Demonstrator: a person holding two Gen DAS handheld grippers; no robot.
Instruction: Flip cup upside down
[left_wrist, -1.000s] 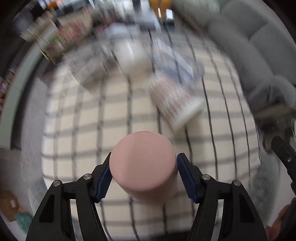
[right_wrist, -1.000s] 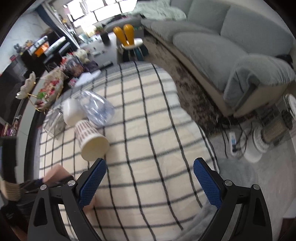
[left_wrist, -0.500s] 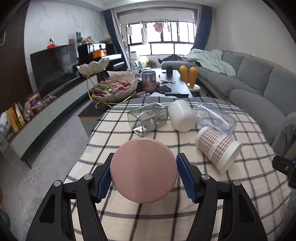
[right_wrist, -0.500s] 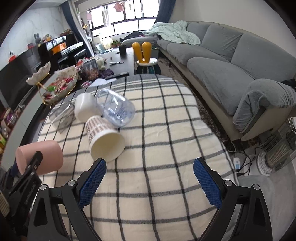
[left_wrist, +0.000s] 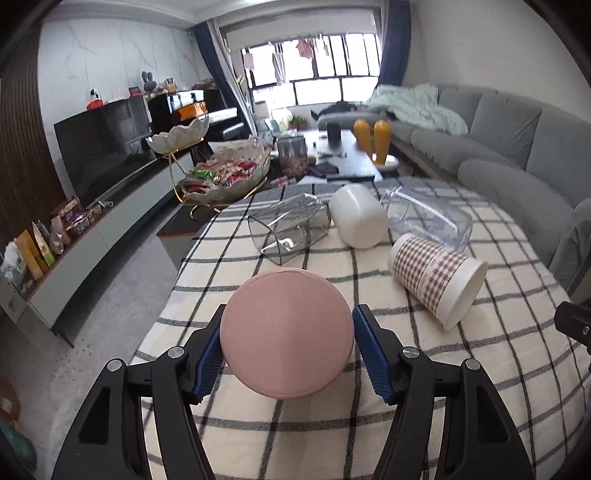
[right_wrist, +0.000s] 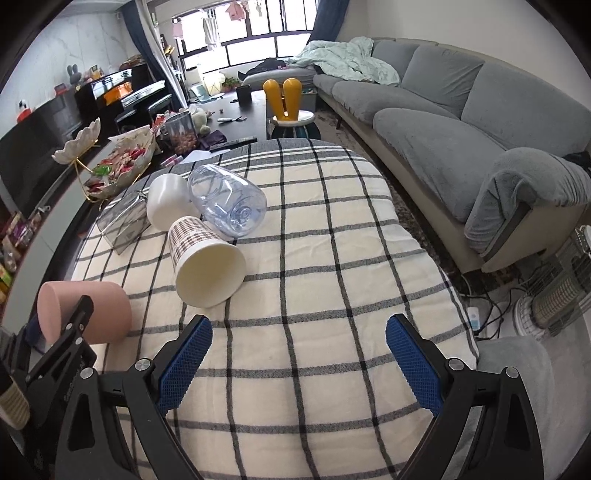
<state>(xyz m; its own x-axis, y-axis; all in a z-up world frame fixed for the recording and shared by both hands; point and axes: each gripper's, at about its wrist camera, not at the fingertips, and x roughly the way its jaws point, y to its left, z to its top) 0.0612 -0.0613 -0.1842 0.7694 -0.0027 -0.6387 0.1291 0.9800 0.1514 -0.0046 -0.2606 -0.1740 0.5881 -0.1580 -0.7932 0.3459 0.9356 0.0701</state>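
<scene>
A living room lay behind the work: a grey sectional sofa (right_wrist: 461, 122), a dark television (left_wrist: 99, 147) on a low cabinet, and bright windows at the far end. In front stood a round bench (right_wrist: 332, 288) covered with a cream cloth crossed by black check lines.

The left tool (left_wrist: 286, 349) was clenched on a smooth pink cylindrical cup (left_wrist: 287, 332), its blue ribbed pads (left_wrist: 369, 350) pressing the cup's wall on either side. In the left wrist view the cup's flat closed base faced the camera's forward direction, and in the right wrist view the same cup (right_wrist: 85, 312) lay roughly horizontal, near the left edge of the bench, base pointing away from the holder and mouth hidden behind the tool. Whether it touched the cloth or hung just above it could not be told.

The right tool (right_wrist: 299, 360) was released, jaws spread wide with nothing between them, hovering over bare cloth well apart from the cup.

Further across the bench lay other vessels on their sides: a brown-checked paper cup (right_wrist: 205, 262), a plain white cup (right_wrist: 168, 205), a clear plastic jug (right_wrist: 227, 199) and a clear square glass container (left_wrist: 288, 230).

As a judgement, the flip appeared about half done: the cup was gripped and turned to its side, but not inverted. What seemed left was to rotate it until the mouth faced down, set it on the cloth on its rim, and let go.
</scene>
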